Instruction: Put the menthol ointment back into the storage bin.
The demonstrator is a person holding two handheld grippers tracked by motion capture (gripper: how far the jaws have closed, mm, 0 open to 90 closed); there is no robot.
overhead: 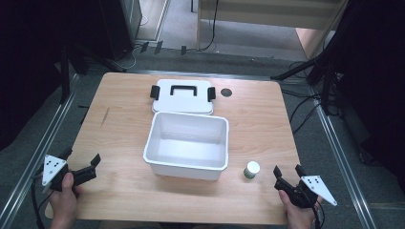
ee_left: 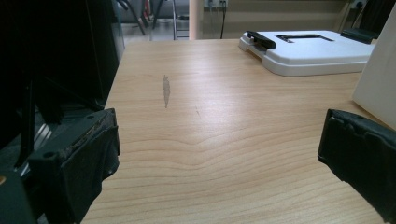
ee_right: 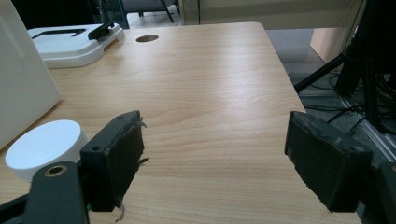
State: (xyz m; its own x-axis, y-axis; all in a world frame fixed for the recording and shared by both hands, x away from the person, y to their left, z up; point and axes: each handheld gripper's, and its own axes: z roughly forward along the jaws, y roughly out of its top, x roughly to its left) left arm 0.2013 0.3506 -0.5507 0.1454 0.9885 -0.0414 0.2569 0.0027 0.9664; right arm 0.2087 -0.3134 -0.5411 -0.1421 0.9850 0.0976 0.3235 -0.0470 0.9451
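Observation:
An open white plastic box (overhead: 187, 145) stands mid-table with nothing inside; its side wall (ee_left: 376, 88) (ee_right: 21, 88) edges both gripper views. Behind it lies the white lid (overhead: 183, 95) (ee_left: 308, 51) (ee_right: 70, 44) with a black handle and black side latches. A small jar with a white cap (overhead: 251, 169) (ee_right: 44, 147) stands to the right of the box. My left gripper (overhead: 82, 163) (ee_left: 219, 158) is open near the table's front left edge, nothing between its jaws. My right gripper (overhead: 288, 170) (ee_right: 212, 158) is open at the front right, just right of the jar and apart from it.
The wooden table (overhead: 124, 124) has a round cable hole (overhead: 226, 92) (ee_right: 146, 38) at the back right and a grey smear (overhead: 104, 116) (ee_left: 165, 90) on its left side. Metal rails, cables and dark stands surround the table on the floor.

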